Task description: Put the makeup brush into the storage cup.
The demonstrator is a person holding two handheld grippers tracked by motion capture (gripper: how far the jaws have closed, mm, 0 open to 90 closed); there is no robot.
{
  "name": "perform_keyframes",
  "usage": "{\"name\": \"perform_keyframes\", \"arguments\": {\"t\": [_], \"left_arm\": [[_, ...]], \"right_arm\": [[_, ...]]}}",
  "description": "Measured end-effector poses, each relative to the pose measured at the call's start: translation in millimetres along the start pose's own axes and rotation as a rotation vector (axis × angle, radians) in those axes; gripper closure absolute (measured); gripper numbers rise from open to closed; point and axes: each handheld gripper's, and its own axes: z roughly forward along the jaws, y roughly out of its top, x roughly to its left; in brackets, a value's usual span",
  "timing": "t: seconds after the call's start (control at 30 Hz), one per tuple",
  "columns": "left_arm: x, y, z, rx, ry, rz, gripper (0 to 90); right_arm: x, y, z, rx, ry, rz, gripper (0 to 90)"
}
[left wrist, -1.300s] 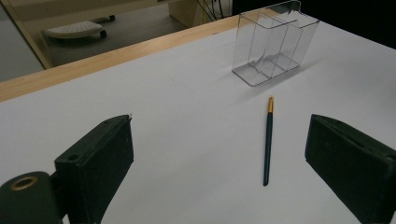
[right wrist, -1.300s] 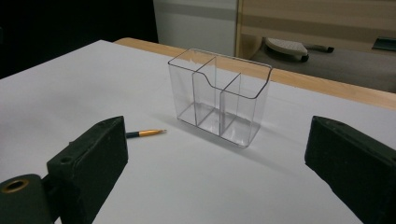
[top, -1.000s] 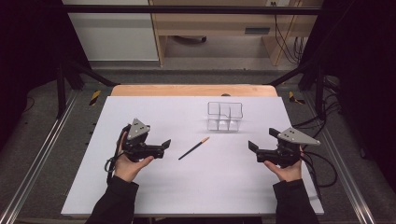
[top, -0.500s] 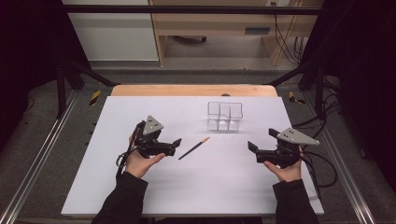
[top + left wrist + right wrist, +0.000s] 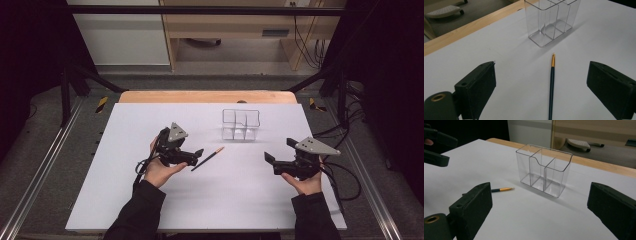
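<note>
Left gripper (image 5: 196, 156) is hovering with jaws spread wide and gripping nothing, sitting just beside the near end of the thin dark-handled paintbrush with gold ferrule (image 5: 207, 158), which is lying flat on the white table sheet (image 5: 125, 130) and lining up between the jaws in the left gripper view (image 5: 551, 82). The brush tip is pointing toward the clear plastic compartmented organiser box (image 5: 240, 124), standing upright near it but apart. Right gripper (image 5: 270, 161) is hanging well apart at the right, jaws also wide open and empty.
</note>
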Motion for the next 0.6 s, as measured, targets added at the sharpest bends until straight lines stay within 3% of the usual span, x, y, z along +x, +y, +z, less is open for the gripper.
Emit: {"name": "perform_keyframes", "arguments": {"t": [0.6], "left_arm": [[-9.3,8.1,40.6,0.116,-0.018,0.043,9.5]], "right_arm": [[0.6,-0.1,0.7,0.005,0.005,0.000,6.1]]}}
